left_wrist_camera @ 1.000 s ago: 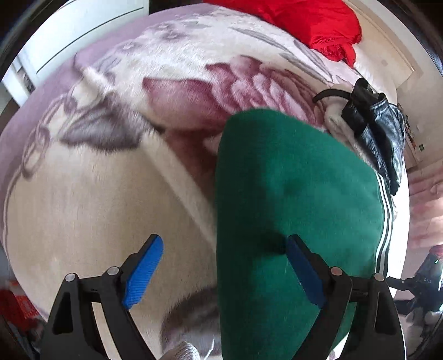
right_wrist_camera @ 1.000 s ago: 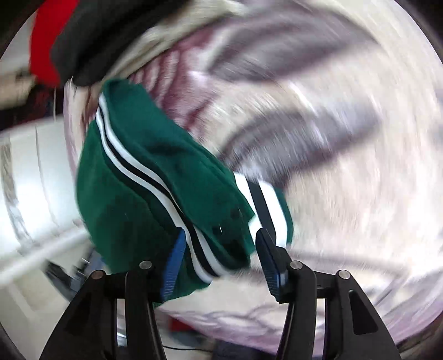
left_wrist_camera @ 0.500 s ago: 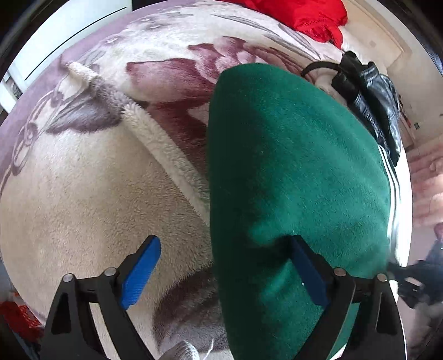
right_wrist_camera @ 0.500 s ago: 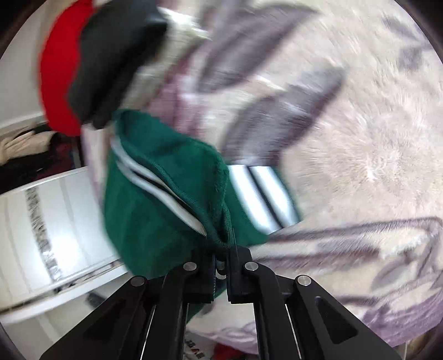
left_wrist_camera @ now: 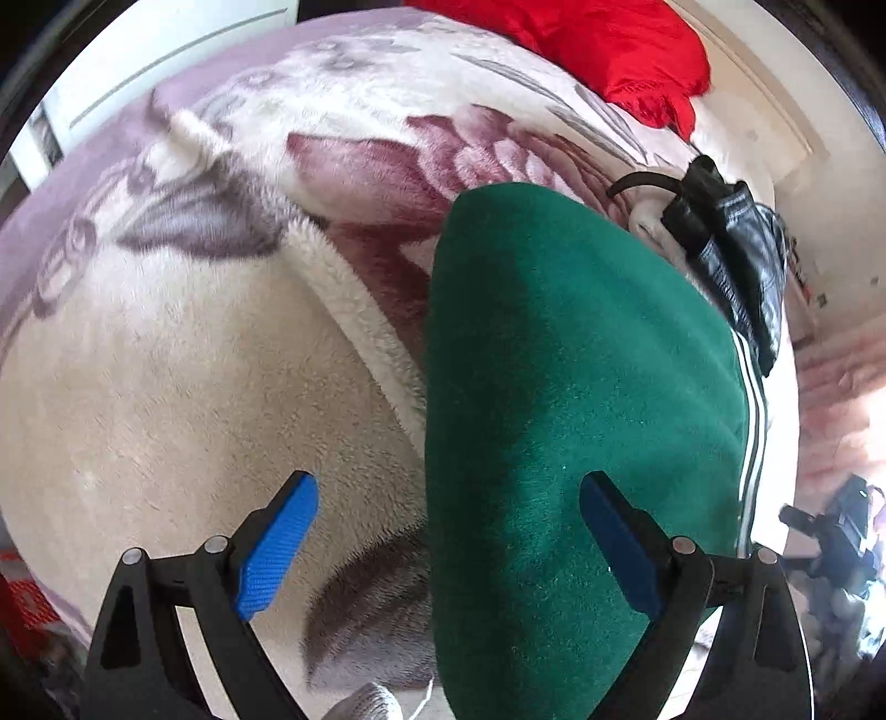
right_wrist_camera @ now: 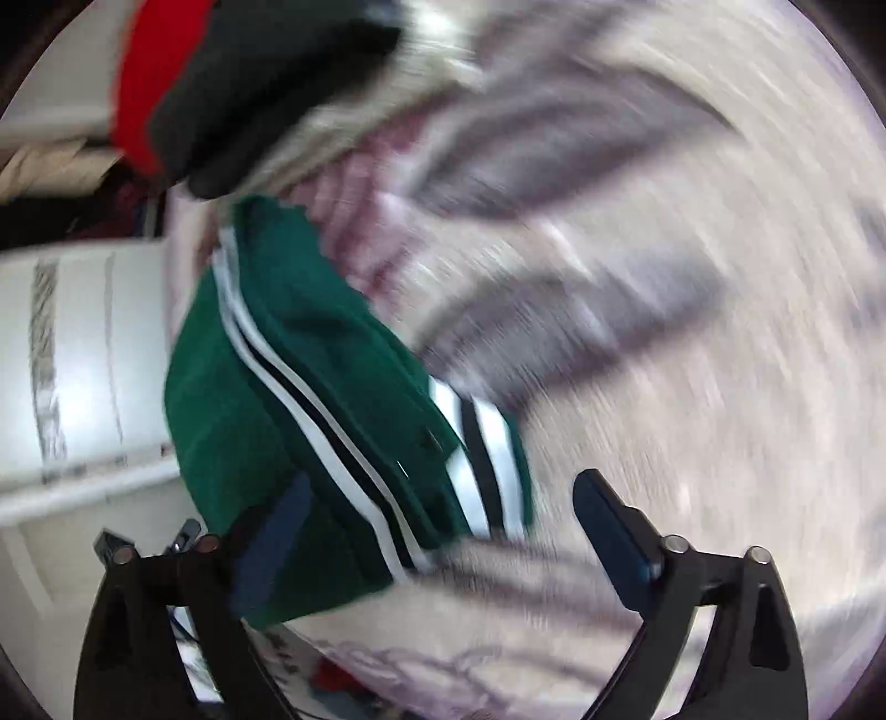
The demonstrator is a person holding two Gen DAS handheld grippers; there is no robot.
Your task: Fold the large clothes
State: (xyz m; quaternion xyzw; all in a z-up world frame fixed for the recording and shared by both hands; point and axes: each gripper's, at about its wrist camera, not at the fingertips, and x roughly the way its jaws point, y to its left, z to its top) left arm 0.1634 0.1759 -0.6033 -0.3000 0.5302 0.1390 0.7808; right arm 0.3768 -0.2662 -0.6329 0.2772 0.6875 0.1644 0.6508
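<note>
**Green fleece on the bed, both tongs spread**

Left wrist view first: the left tongs (left_wrist_camera: 446, 512) are spread wide, blue ribbed pads on black frames, pinching nothing. The green top (left_wrist_camera: 565, 399) lies folded on the blanket (left_wrist_camera: 183, 376), a thick rounded slab of fuzzy fleece with a smooth folded edge running down the middle of the view. One pad sits over the green, the other over bare blanket, so the fold edge falls between them. White stripes (left_wrist_camera: 750, 421) run down the top's far side. The blanket is plush, cream with a big mauve flower and grey leaves, and has a fluffy ridge just beside the top. Only this view gives you a sharp look at the shiny black leather jacket (left_wrist_camera: 736, 266) past the top, touching its far corner, and the red fabric (left_wrist_camera: 603, 50) heaped well beyond it.

Right wrist view: really motion-blurred. The right tongs (right_wrist_camera: 443, 518) are also spread, gripping nothing. Here you get the striped side: white and black bands along the top (right_wrist_camera: 232, 421) plus a striped cuff (right_wrist_camera: 487, 465) near the blanket (right_wrist_camera: 692, 387). Top hangs near the bed's edge, white panelled furniture (right_wrist_camera: 77, 360) beside it.
</note>
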